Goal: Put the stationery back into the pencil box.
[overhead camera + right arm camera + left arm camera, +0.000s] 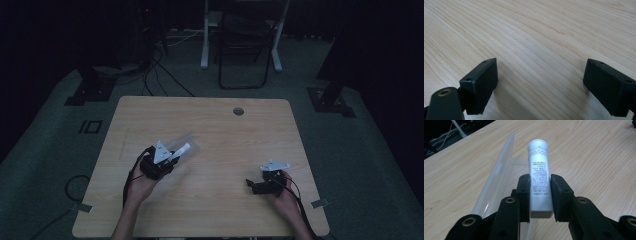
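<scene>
Your left gripper [539,195] has its jaws clamped on a white tube [539,173], printed label facing up, cap end pointing away from you. The tube sits above a clear plastic box [499,173] with its lid raised, on the left half of the table [225,125]. In the high view the left gripper [175,156] is angled up-right with the tube [182,150] sticking out. Your right gripper [540,85] has its jaws spread wide, nothing between them, low over bare wood near the table's right front.
</scene>
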